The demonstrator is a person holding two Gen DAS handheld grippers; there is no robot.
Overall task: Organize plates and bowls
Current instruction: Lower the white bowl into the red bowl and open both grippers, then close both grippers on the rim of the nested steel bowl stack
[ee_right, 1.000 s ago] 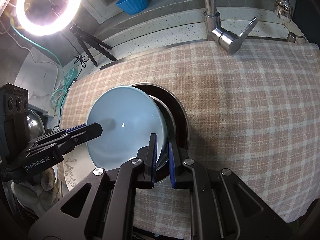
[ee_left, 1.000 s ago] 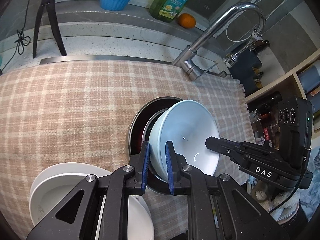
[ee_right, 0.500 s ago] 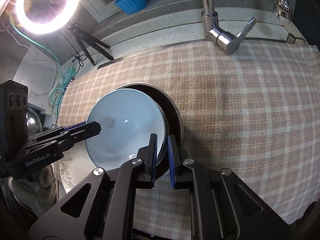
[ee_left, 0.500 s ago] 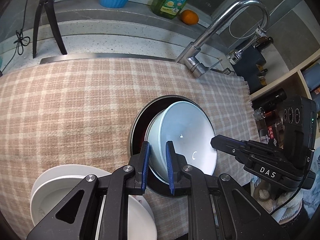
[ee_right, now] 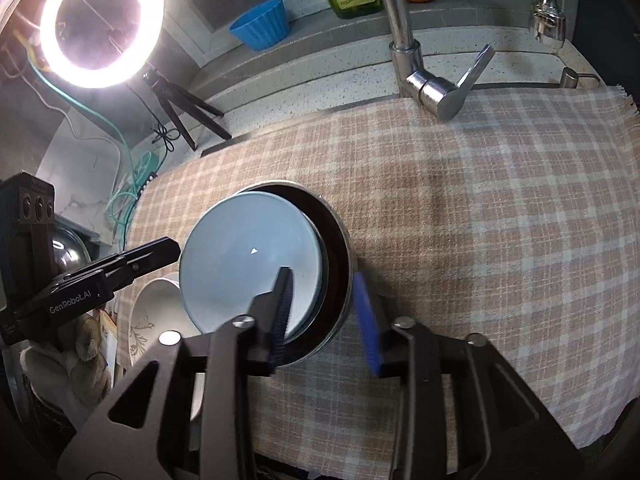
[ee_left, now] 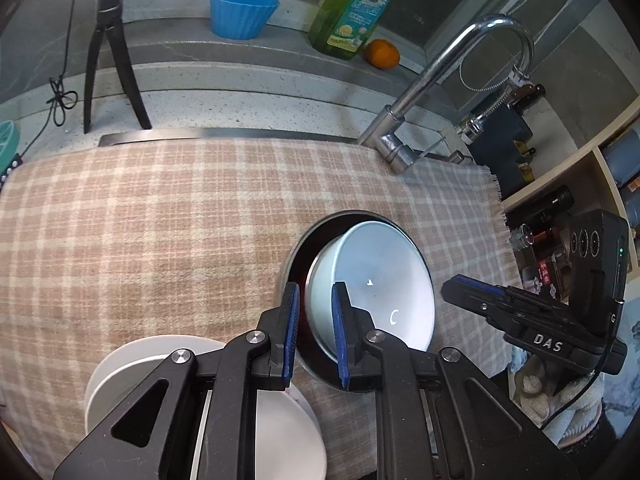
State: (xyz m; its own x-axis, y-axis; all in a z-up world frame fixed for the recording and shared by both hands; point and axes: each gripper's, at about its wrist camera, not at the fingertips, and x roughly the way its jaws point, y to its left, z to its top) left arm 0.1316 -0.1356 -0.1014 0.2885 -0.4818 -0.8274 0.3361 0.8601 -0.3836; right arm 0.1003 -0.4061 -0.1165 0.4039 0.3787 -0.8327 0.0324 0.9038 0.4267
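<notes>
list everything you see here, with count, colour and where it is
bowl: 1, pale blue, nested in the pot
pot: 1, steel with a dark inside, on the cloth
cloth: 1, beige plaid, over the counter
plates: a stack, white, near left corner of the cloth
cup: 1, blue, on the back ledge
soap bottle: 1, green, on the ledge
orange: 1, beside the bottle
tap: 1, chrome, behind the cloth
ring light: 1, lit, on a black tripod
left gripper: black, blue pads, shut on the bowl's rim
right gripper: black, blue pads, jaws opening around both rims
</notes>
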